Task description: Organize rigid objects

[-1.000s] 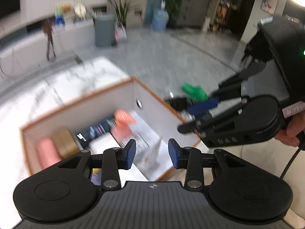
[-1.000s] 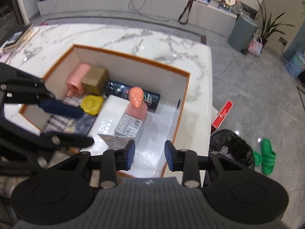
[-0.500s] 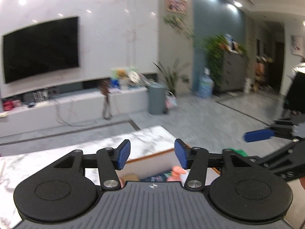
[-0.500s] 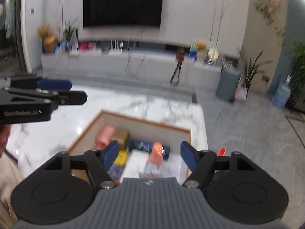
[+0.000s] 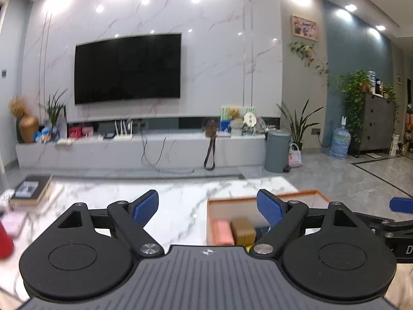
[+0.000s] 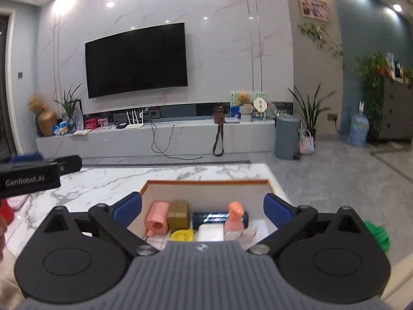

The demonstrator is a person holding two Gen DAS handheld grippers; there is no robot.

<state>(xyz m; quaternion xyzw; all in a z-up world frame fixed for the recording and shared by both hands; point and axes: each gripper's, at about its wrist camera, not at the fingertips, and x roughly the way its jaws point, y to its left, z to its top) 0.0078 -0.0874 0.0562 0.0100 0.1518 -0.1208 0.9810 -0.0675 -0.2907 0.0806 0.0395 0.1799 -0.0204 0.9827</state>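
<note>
An orange-rimmed white box [image 6: 206, 182] sits on the marble table [image 6: 108, 180]. It holds a pink roll [image 6: 156, 218], a brown carton [image 6: 178, 214], a dark packet [image 6: 210, 217], a yellow item [image 6: 183, 235], a white block [image 6: 210, 232] and a pink bottle with an orange cap [image 6: 234, 219]. My right gripper [image 6: 202, 209] is open and empty, raised above the box's near side. My left gripper [image 5: 206, 208] is open and empty, level over the table, with the box [image 5: 258, 200] to its right.
A book [image 5: 31, 190] lies at the table's far left. A red object [image 5: 5, 242] and a pink item [image 5: 14, 223] sit at the left edge. Beyond the table are a TV console [image 5: 142, 149], a grey bin [image 5: 277, 151] and green slippers [image 6: 376, 235] on the floor.
Both grippers have tilted up from looking down into the box to looking level across the room. Both have opened wider. The left has swung to the left of the box.
</note>
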